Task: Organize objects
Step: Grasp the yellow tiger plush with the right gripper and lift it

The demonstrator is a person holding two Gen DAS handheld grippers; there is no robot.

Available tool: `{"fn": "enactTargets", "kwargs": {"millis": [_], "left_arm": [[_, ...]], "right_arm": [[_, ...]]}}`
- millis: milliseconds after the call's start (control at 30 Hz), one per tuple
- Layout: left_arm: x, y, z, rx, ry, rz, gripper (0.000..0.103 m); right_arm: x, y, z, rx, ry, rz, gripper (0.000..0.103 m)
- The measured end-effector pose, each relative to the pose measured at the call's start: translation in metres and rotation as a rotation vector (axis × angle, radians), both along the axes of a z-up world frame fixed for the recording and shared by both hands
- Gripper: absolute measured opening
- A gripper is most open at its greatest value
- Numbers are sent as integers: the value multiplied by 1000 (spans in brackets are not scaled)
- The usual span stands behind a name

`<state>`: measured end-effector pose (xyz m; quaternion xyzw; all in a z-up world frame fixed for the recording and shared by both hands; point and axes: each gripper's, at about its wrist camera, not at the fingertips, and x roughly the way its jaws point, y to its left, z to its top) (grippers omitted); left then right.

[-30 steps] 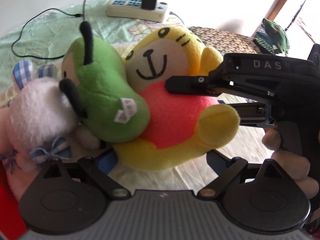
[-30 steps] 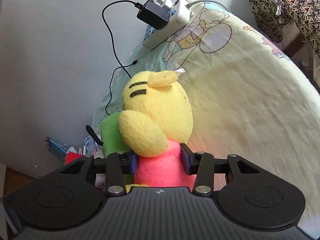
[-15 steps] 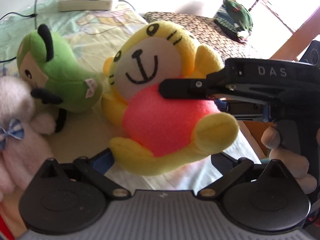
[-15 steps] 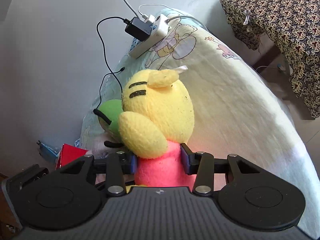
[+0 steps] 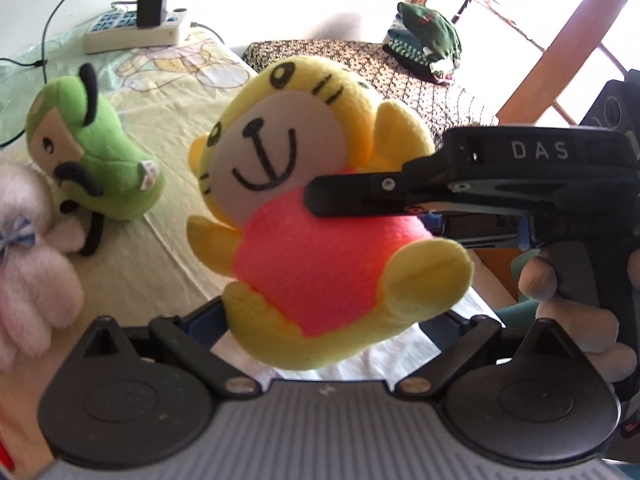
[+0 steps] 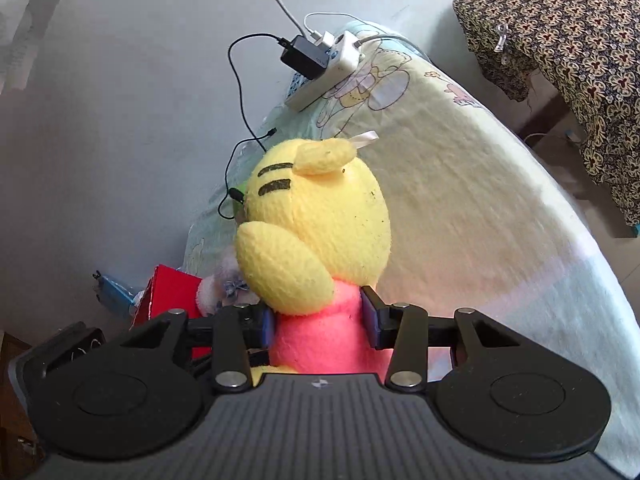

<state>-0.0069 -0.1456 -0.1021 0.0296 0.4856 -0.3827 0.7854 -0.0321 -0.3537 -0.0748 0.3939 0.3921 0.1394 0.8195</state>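
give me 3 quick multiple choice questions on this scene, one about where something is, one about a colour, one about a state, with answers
1. Where is the power strip?
A. on the bed by the wall
B. on the floor
C. on the patterned table

2. What colour is the belly of the yellow plush toy?
A. blue
B. pink
C. white

3. What is the right gripper doing?
A. hanging open over the bed
B. shut on the green plush toy
C. shut on the yellow plush toy

Answers:
1. A, it lies on the bed sheet at the far end next to the wall.
2. B, the body below the face is bright pink.
3. C, its fingers press both sides of the pink body, and the toy is off the bed, while the green plush toy lies apart on the sheet.
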Motion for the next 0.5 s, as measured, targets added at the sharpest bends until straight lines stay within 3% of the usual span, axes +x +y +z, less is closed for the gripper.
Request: {"fn": "enactTargets", "kwargs": {"millis": [200,500], "left_arm": [[-18,17,23,-20,-74,44,97],[-38,55,67,-39,-202,183,97]], "right_arm": [[-1,15,29,-15,-103,65,44],[20,57,61,49,-220,204,45]]}}
